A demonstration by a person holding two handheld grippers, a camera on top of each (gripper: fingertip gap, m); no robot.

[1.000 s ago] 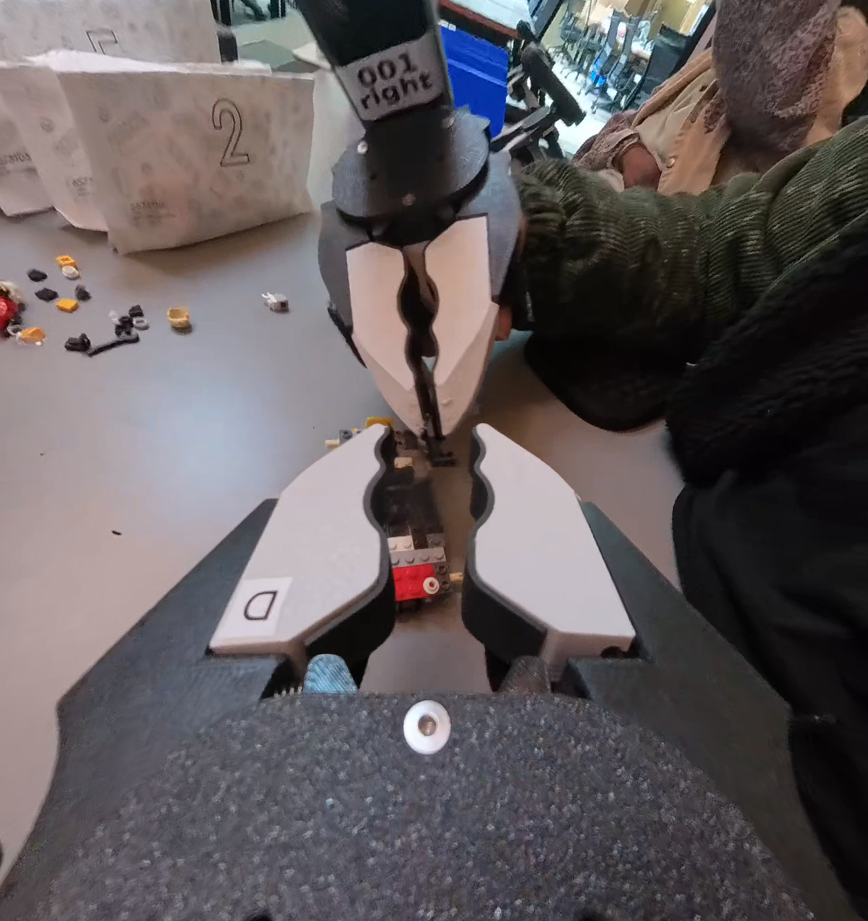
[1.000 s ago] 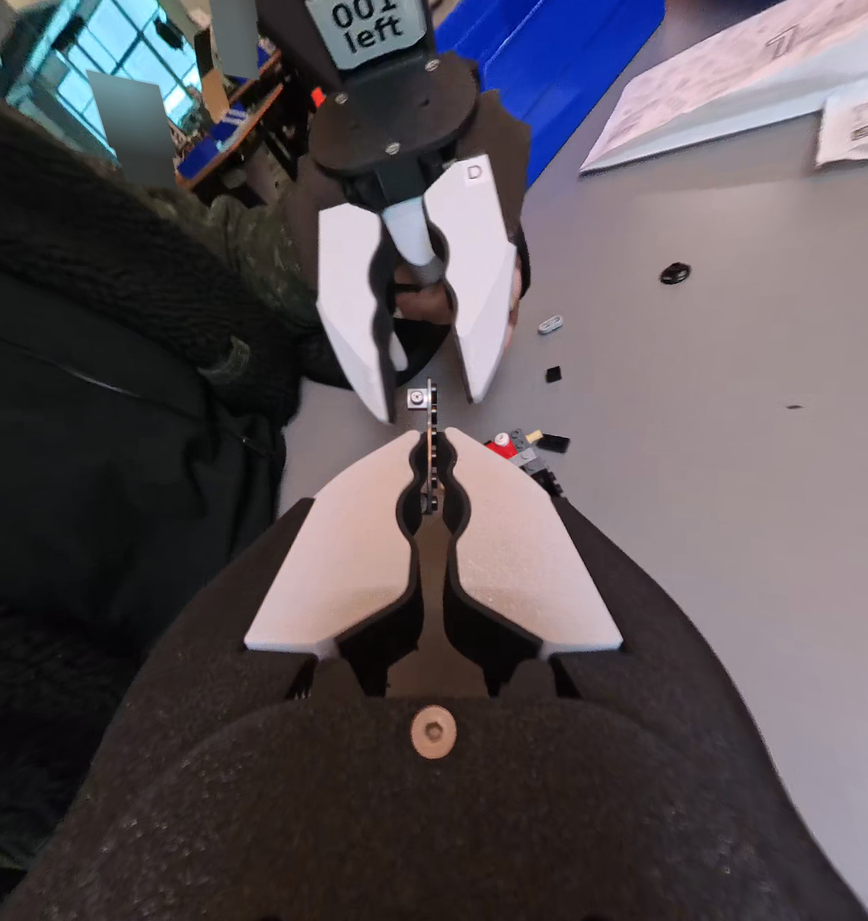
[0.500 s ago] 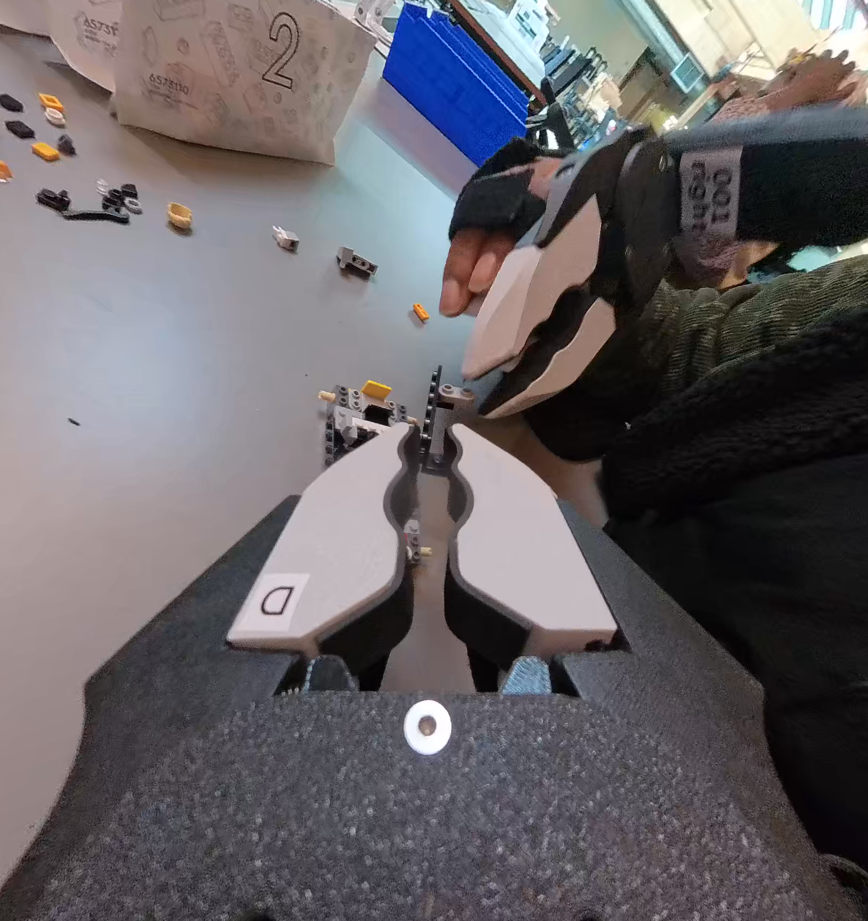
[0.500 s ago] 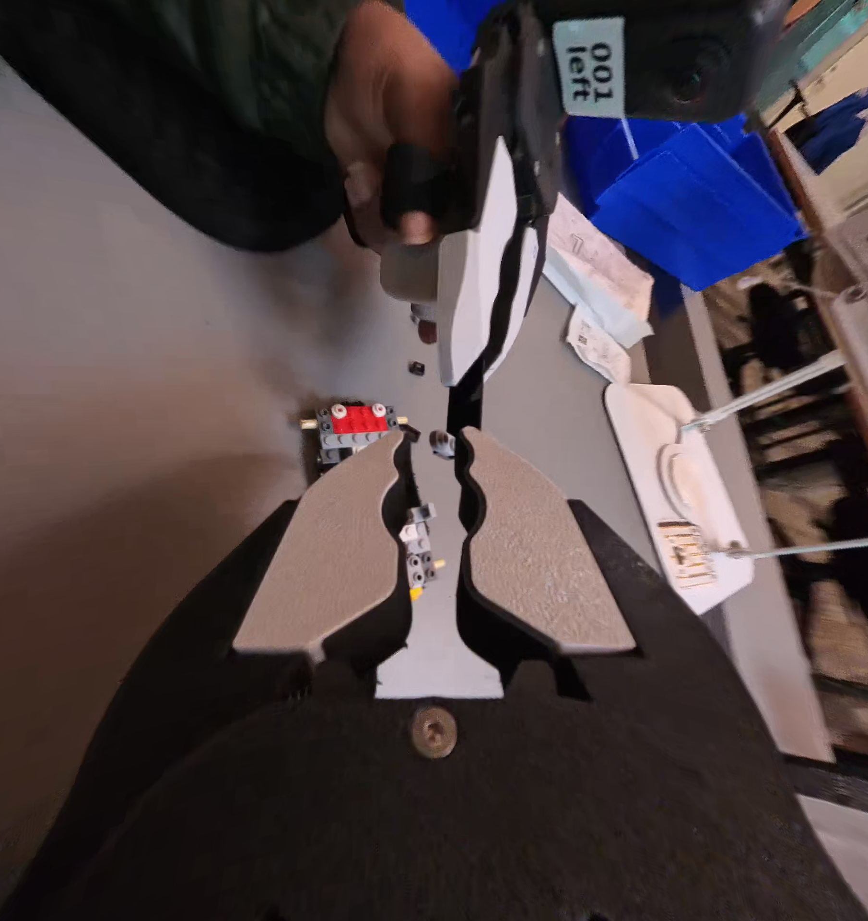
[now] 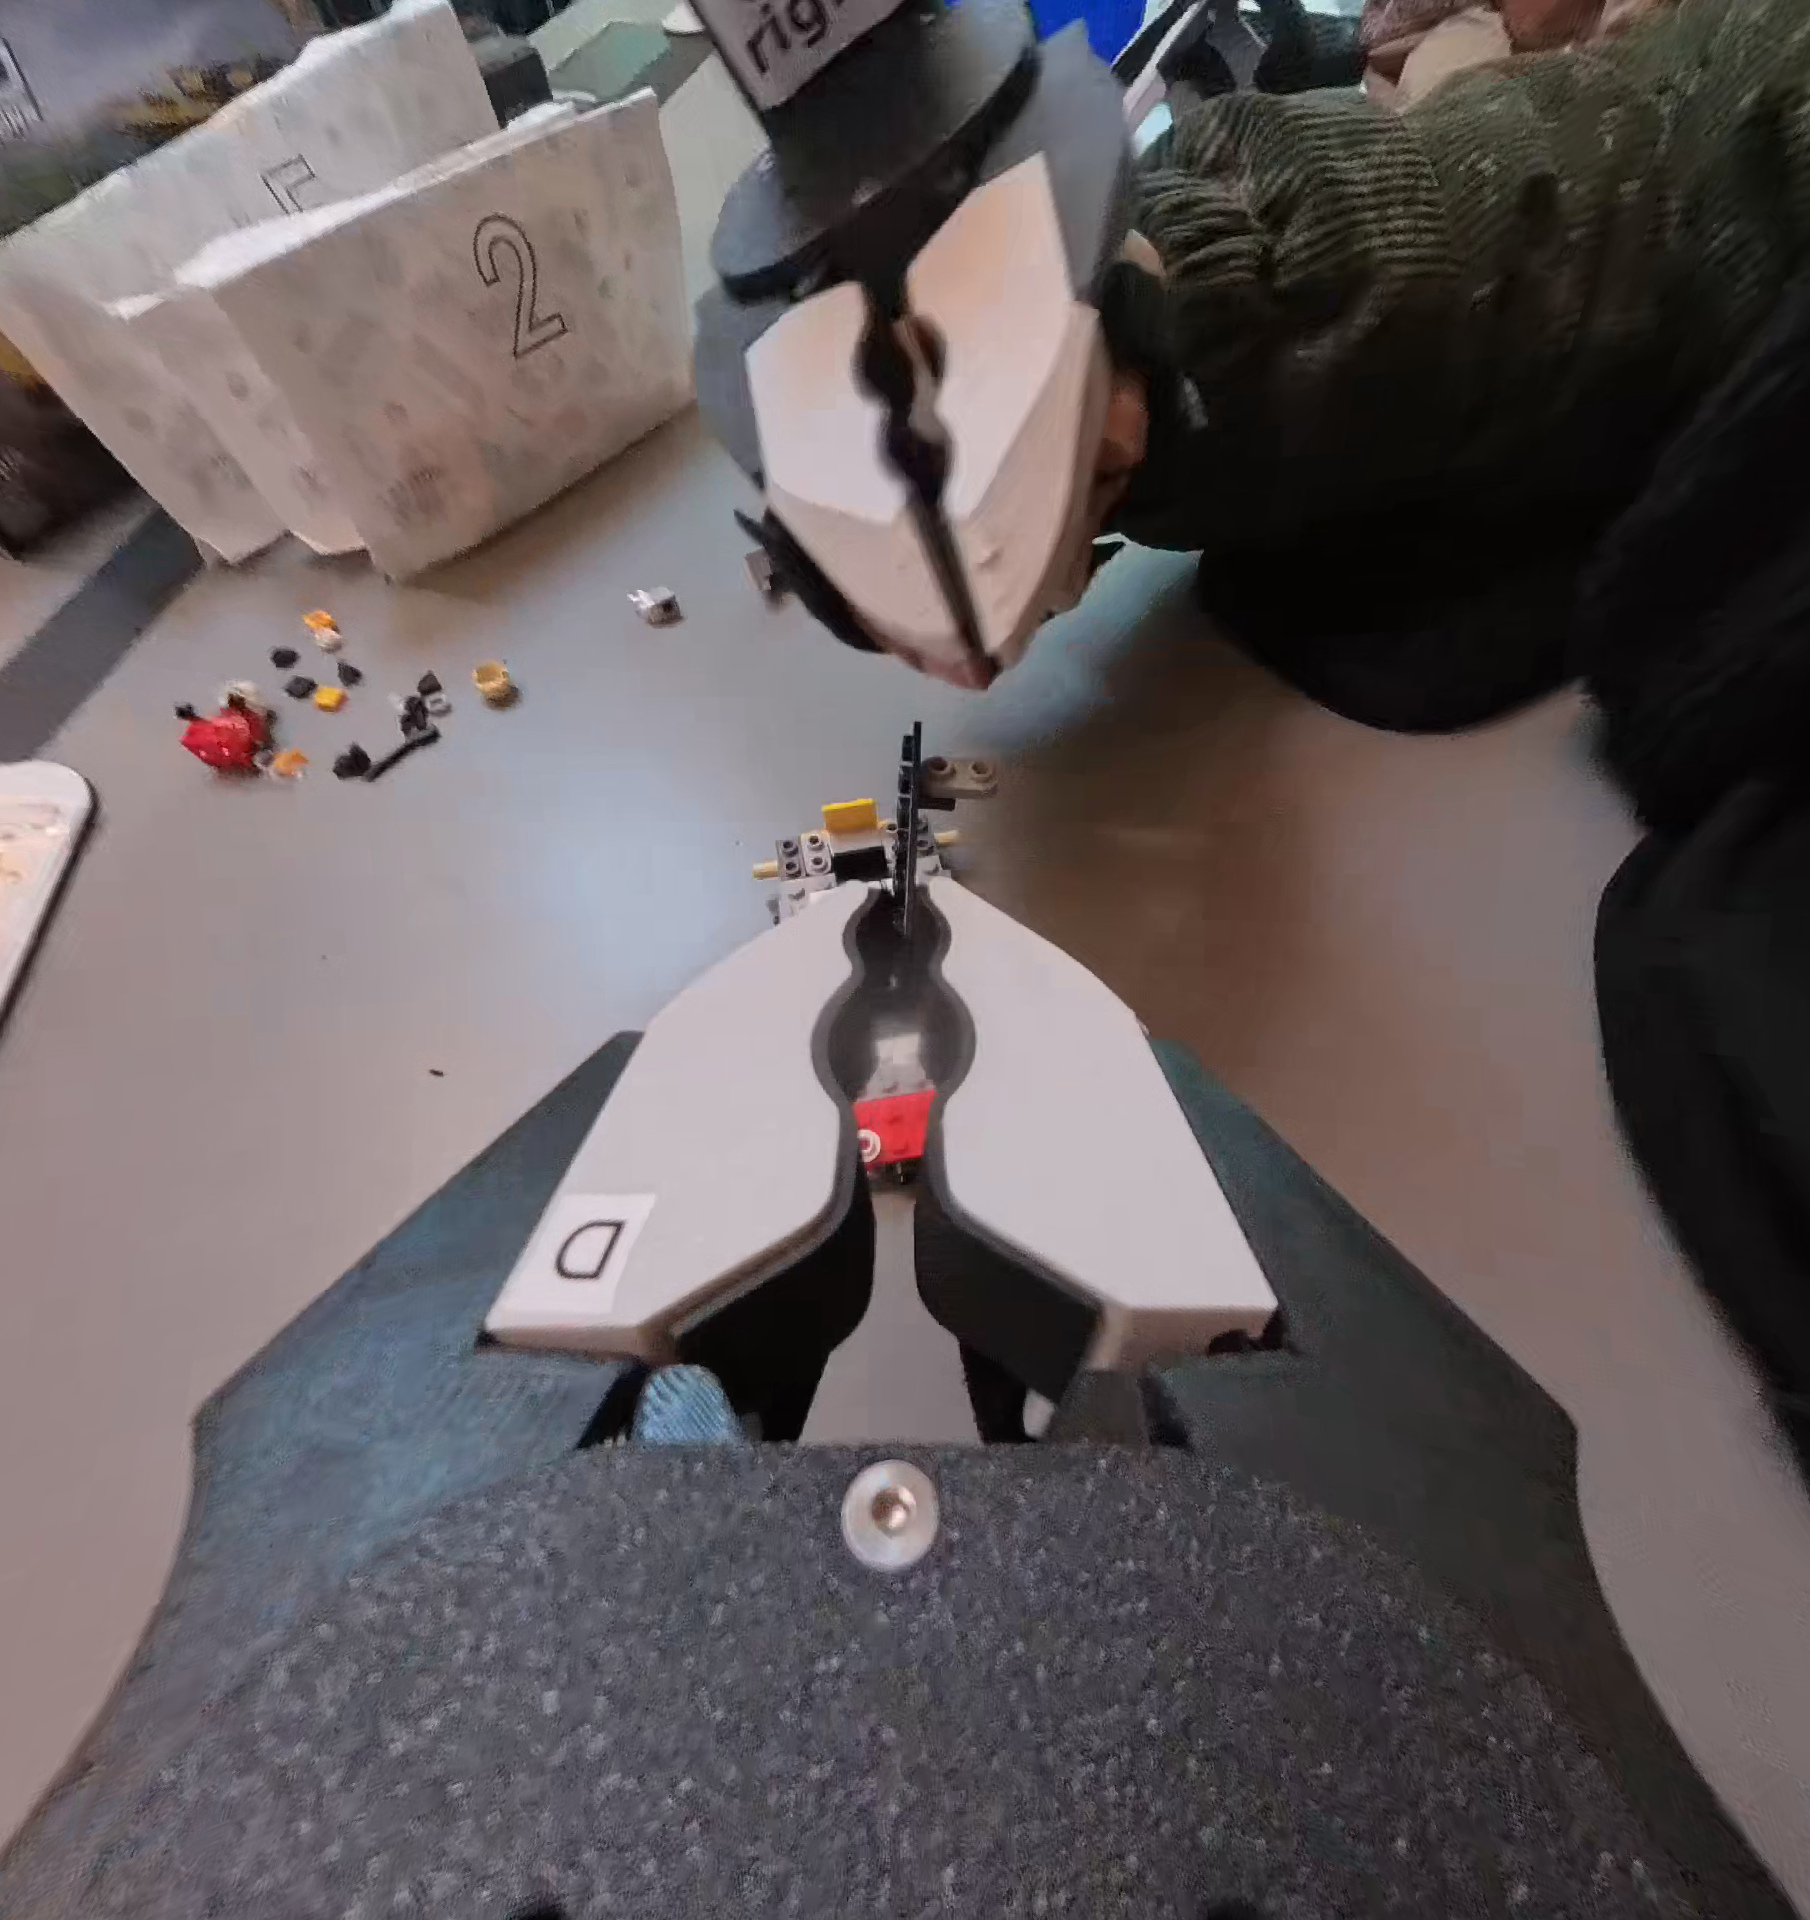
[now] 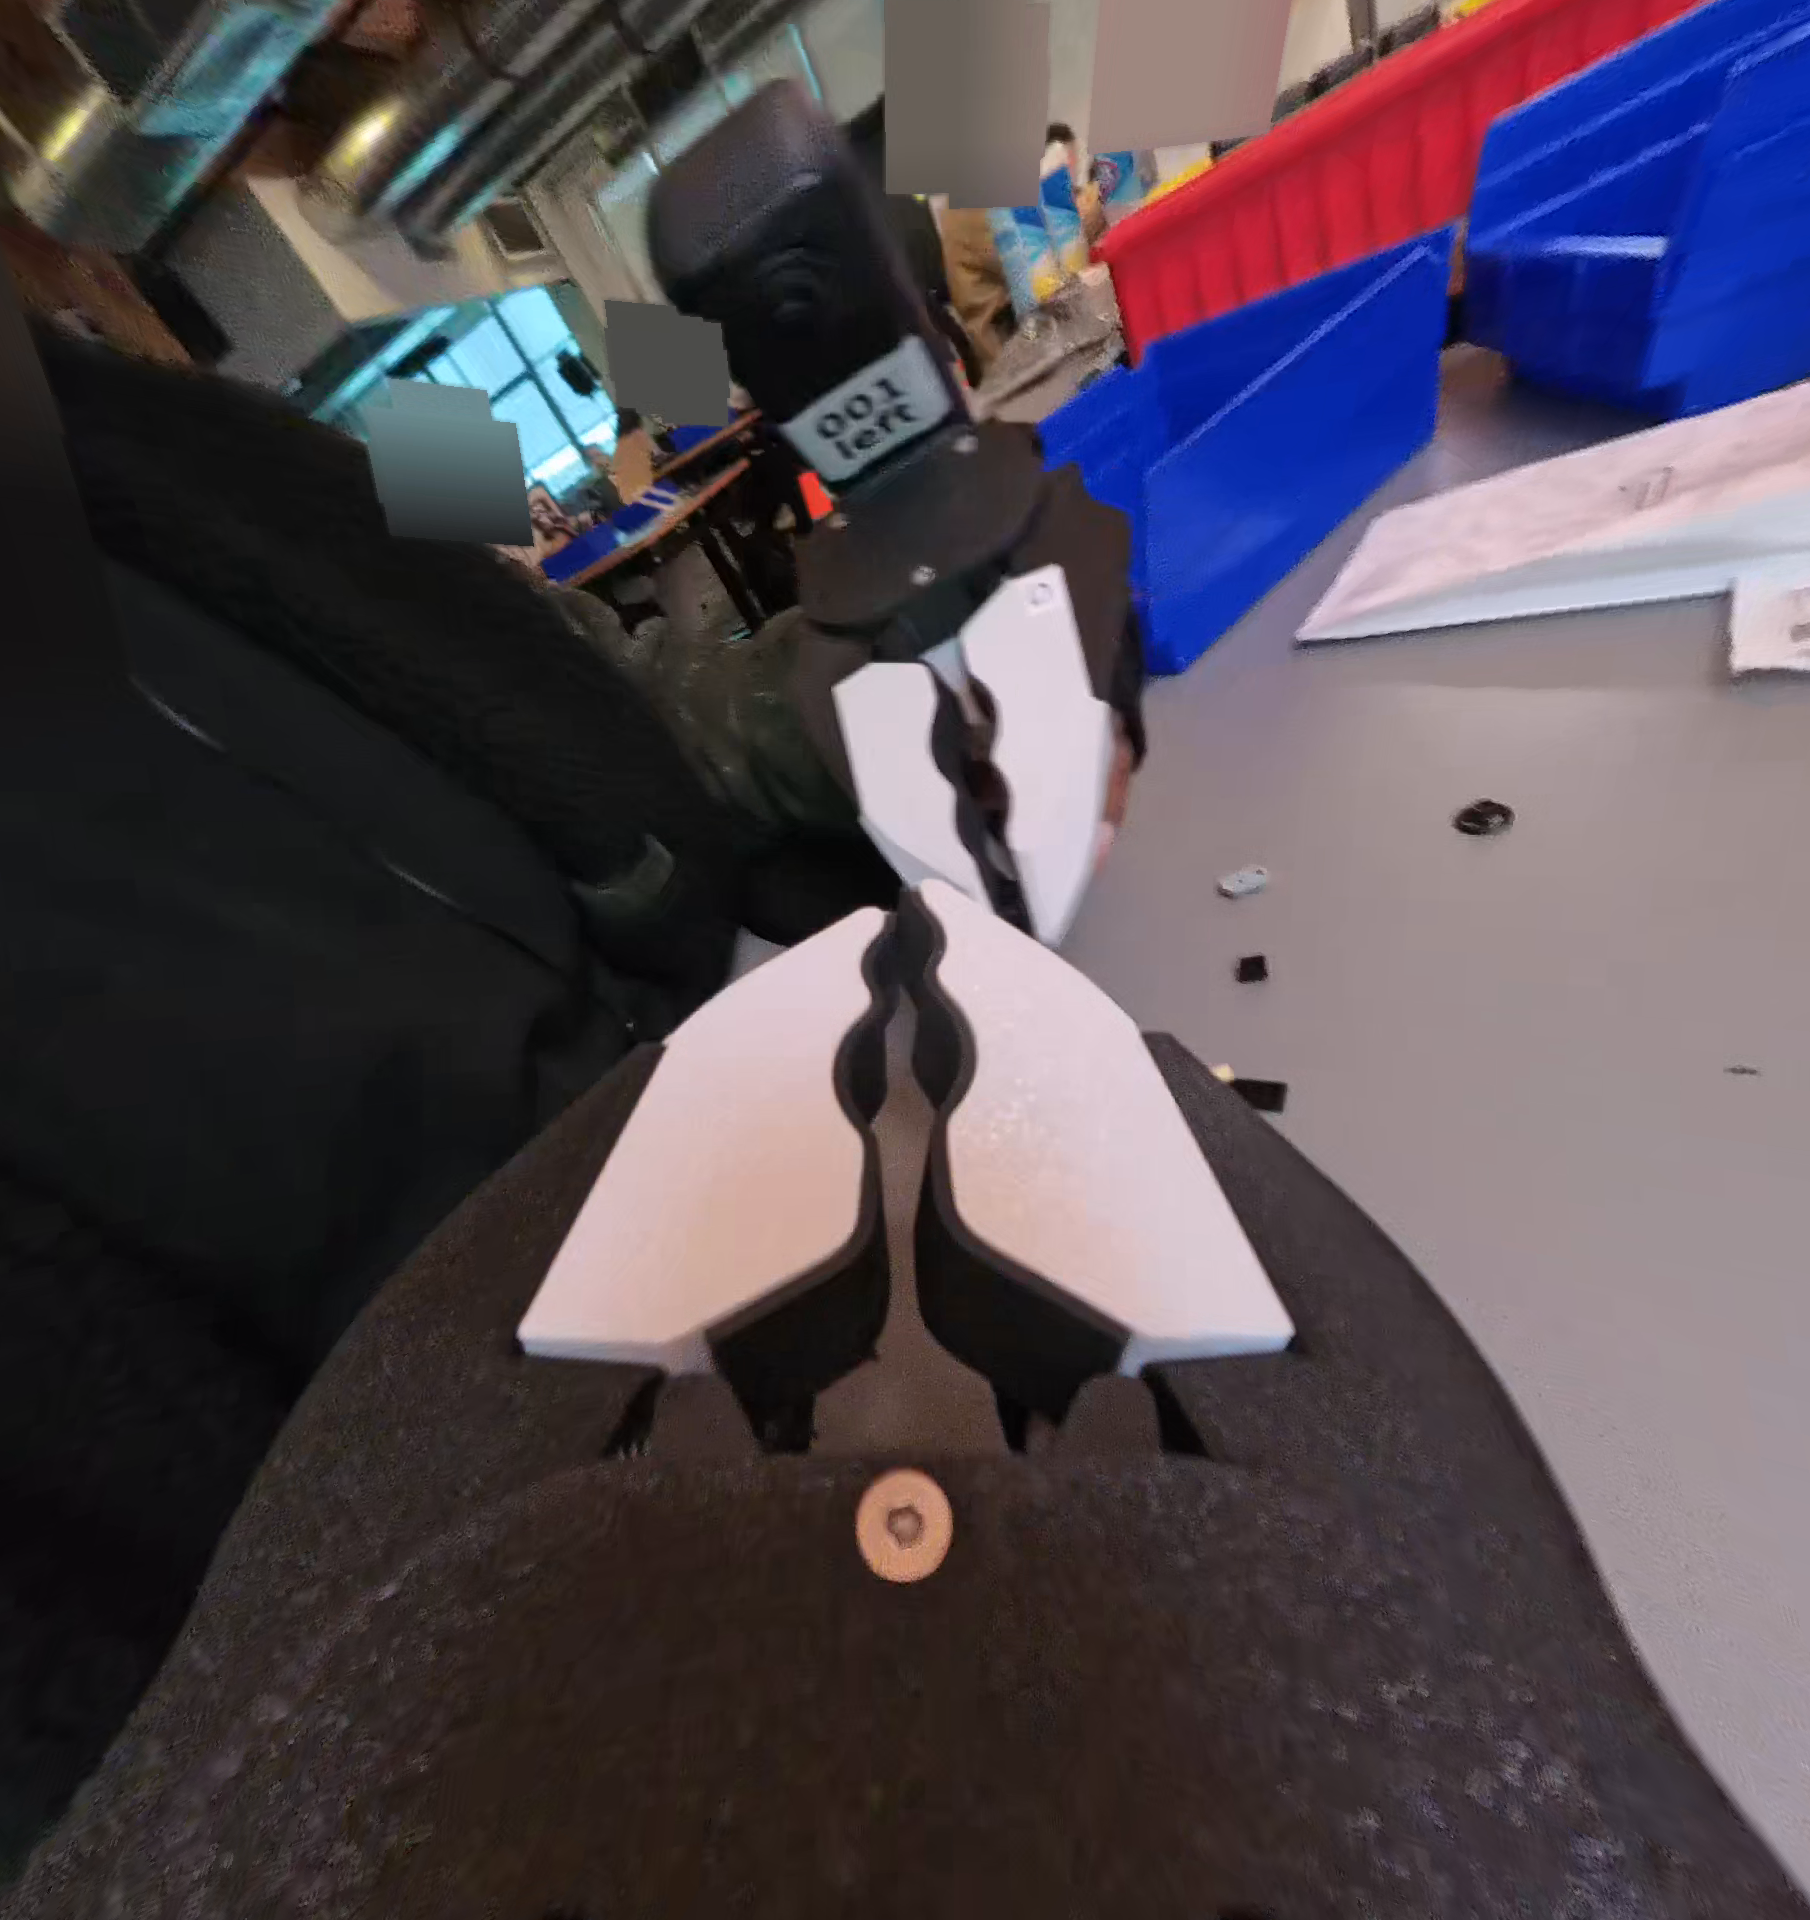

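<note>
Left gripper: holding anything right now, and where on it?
Yes. The left gripper is shut on a thin black toothed plate, gripped by its near end; the far end, carrying a small tan plate, sticks out.

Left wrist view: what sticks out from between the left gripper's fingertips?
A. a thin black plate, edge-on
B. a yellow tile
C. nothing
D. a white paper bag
A: the thin black plate stands edge-on, clamped at the tips of the left gripper, with the small brick model on the table behind it.
</note>
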